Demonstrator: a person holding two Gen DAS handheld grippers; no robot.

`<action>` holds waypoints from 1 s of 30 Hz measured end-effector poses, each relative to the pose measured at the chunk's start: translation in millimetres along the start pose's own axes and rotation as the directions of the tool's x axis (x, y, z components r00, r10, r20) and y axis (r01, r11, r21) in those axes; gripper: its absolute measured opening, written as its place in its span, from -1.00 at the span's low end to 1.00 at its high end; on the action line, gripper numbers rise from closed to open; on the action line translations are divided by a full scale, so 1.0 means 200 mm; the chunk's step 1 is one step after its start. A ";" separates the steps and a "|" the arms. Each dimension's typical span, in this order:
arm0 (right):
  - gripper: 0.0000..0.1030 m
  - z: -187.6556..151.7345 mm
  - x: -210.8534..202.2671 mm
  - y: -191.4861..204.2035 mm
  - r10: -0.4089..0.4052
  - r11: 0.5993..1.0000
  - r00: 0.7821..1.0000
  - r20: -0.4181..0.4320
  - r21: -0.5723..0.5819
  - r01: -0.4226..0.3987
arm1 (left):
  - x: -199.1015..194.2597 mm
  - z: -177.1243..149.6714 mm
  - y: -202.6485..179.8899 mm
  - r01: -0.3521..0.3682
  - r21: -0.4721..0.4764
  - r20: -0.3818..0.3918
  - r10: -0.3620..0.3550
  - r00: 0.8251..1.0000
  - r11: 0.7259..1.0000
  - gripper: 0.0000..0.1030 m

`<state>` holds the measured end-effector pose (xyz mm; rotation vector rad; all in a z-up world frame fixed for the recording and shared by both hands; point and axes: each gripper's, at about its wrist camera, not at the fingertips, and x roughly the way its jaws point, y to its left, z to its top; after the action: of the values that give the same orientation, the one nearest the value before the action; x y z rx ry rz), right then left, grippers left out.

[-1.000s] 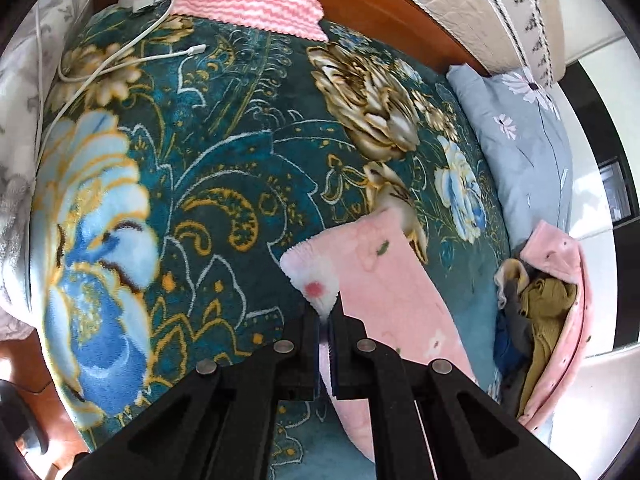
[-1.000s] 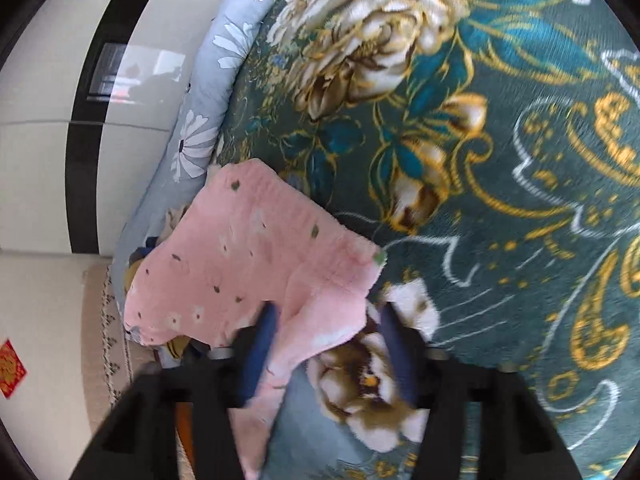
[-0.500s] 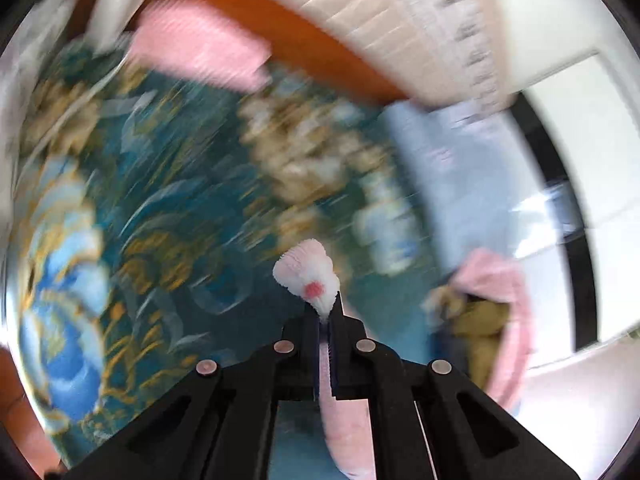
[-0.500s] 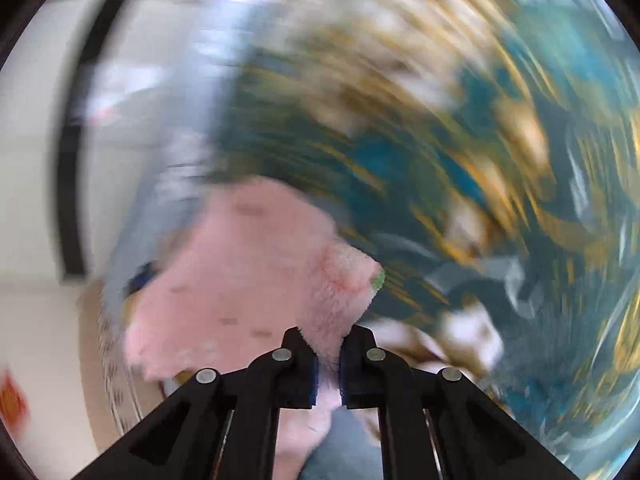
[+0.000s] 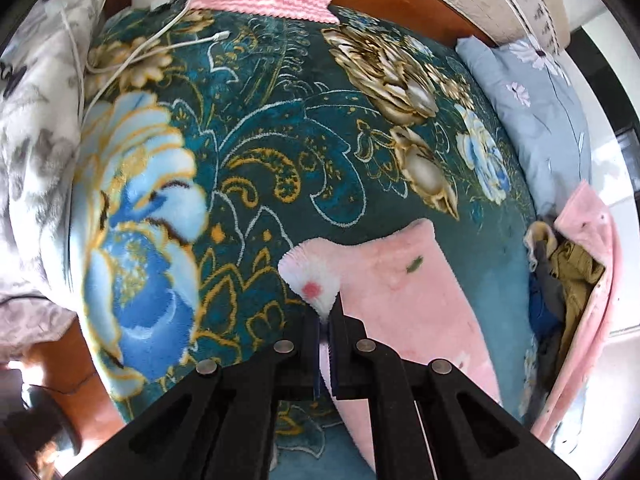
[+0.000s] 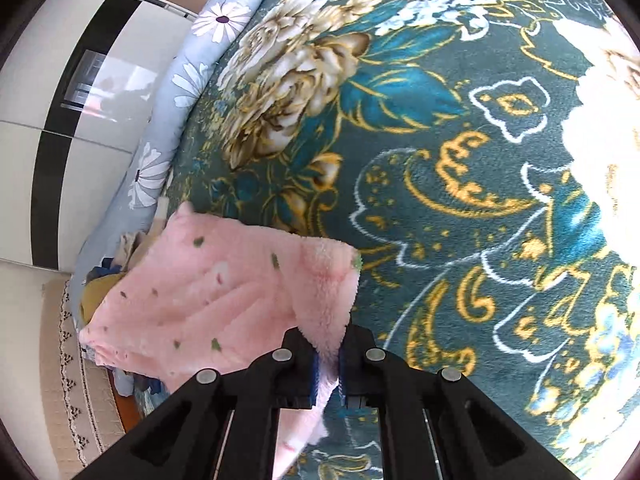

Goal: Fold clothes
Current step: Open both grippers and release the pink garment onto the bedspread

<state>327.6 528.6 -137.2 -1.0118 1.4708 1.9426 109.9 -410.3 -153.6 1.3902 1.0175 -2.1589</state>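
Both grippers pinch one pink fleece garment over the floral-blanketed bed: left gripper fingers clamp one corner, right gripper fingers another, near the bed's pillow-side edge.

open blanket ahead, clothes pile at right edge
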 end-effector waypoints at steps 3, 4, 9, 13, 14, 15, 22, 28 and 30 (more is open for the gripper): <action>-0.86 0.02 -0.01 0.02 -0.020 1.000 1.000 -0.006 -0.022 0.020 | 0.01 -0.02 0.02 -0.036 -0.004 -0.008 0.036 0.999 0.999 -0.94; -0.86 0.02 -0.01 0.02 -0.028 0.999 1.000 -0.008 -0.025 0.028 | 0.02 -0.02 0.03 -0.051 -0.009 -0.013 0.051 0.999 0.999 -0.94; -0.86 0.00 0.01 0.00 -0.068 0.998 0.998 -0.015 -0.018 0.068 | 0.04 -0.03 0.09 -0.095 -0.022 -0.042 0.094 0.995 0.995 -0.94; -0.86 -0.01 0.03 -0.03 -0.087 0.996 0.996 -0.024 -0.007 0.087 | 0.05 -0.03 0.09 -0.117 -0.004 -0.052 0.117 0.992 0.993 -0.94; -0.86 -0.02 0.03 -0.04 -0.091 0.996 0.995 -0.027 -0.004 0.091 | 0.06 -0.03 0.09 -0.123 -0.004 -0.059 0.123 0.991 0.992 -0.94; -0.86 -0.02 0.04 -0.05 -0.093 0.996 0.995 -0.031 -0.002 0.093 | 0.08 -0.04 0.10 -0.130 -0.004 -0.066 0.129 0.989 0.992 -0.94; -0.74 0.00 0.05 -0.04 -0.065 0.998 0.996 -0.065 0.006 0.065 | 0.08 -0.02 0.11 -0.107 -0.018 -0.077 0.105 0.992 0.994 -0.91; -0.16 0.06 0.00 -0.01 -0.078 0.995 0.994 -0.072 -0.068 0.073 | 0.03 0.01 0.11 -0.081 -0.049 -0.066 0.077 0.995 0.996 -0.27; -0.06 0.10 -0.01 0.00 -0.082 0.994 0.994 -0.074 -0.080 0.076 | -0.03 0.02 0.10 -0.053 -0.066 -0.036 0.051 0.998 0.996 -0.25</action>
<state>323.5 547.2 -131.8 -1.1738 1.3844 1.9359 122.5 -427.9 -155.1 1.4120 1.0448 -2.0510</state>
